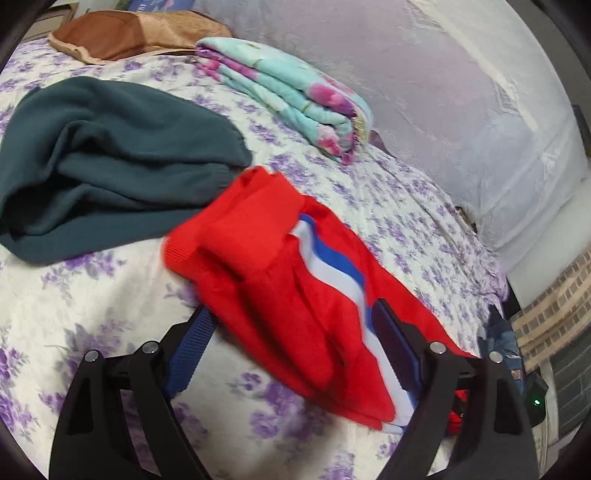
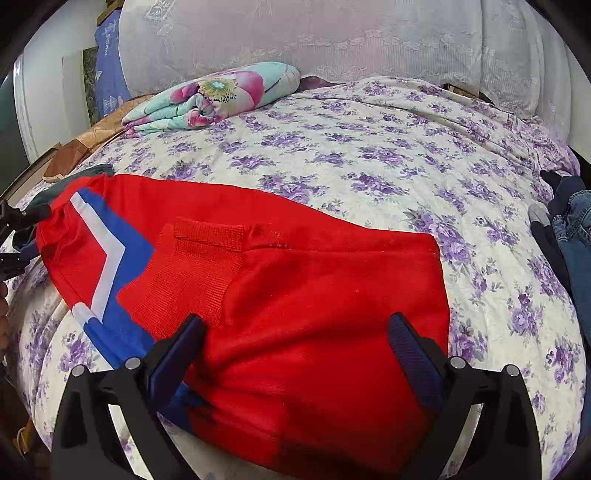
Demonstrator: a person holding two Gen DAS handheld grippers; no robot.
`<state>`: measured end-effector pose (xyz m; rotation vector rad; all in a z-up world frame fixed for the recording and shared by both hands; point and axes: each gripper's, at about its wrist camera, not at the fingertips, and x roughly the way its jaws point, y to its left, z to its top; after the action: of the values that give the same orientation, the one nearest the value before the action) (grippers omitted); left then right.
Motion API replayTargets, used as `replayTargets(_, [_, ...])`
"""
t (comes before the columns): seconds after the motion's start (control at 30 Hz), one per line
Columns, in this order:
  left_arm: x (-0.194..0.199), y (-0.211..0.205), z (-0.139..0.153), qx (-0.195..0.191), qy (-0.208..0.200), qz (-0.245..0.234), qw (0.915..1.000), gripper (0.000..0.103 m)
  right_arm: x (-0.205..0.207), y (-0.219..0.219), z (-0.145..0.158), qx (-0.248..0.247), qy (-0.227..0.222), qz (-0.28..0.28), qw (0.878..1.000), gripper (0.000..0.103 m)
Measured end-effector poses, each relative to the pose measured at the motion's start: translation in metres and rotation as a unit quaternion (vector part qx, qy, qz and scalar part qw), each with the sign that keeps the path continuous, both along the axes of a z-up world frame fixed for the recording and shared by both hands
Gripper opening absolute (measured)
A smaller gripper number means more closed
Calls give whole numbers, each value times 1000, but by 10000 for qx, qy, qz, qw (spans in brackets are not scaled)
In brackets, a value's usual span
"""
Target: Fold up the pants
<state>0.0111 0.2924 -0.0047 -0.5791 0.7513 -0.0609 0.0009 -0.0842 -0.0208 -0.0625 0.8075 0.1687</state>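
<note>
Red pants with a blue-and-white stripe lay folded over on the floral bedsheet, cuffs doubled back onto the body, so most of the folding looked done; only squaring up seemed left. Both the left gripper and the right gripper hung over the cloth with jaws spread wide, pinching nothing.

We find no text, label, brand or number that can be read in either view. The blue object at the top edge of the left wrist view carries pale marks, too cut off and blurred to make out. The blue cloth at the upper left of the right wrist view shows white patterns, but we cannot read them as letters.
</note>
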Motion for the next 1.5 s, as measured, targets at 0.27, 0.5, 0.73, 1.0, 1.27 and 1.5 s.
replayTargets(0.27, [16,2,-12,-298,62,-5,9995,36,-8,-4,7,169,-258,0,9995,100])
replayTargets(0.5, [6,-15,10,134,-245,-200,9994,14,6,-8,-9,-274,237,-395,9986,100])
replayTargets(0.73, [-17,-61,66,1010,-945,-605,9885,10,-31,-51,24,88,-634,-250,9976,100])
replayTargets(1.0, [-37,-164,111,2265,-1755,-1249,9499,9,-34,-172,-3,1516,-137,-1451,9776,100])
replayTargets(1.27, [-59,-309,91,3403,-2072,-2609,8793,7,-40,-199,-13,2557,-231,-1533,9542,100])
replayTargets(1.5, [-82,-385,12,4525,-1908,-3284,8068,7,-44,-206,-13,2799,-237,-1421,9492,100])
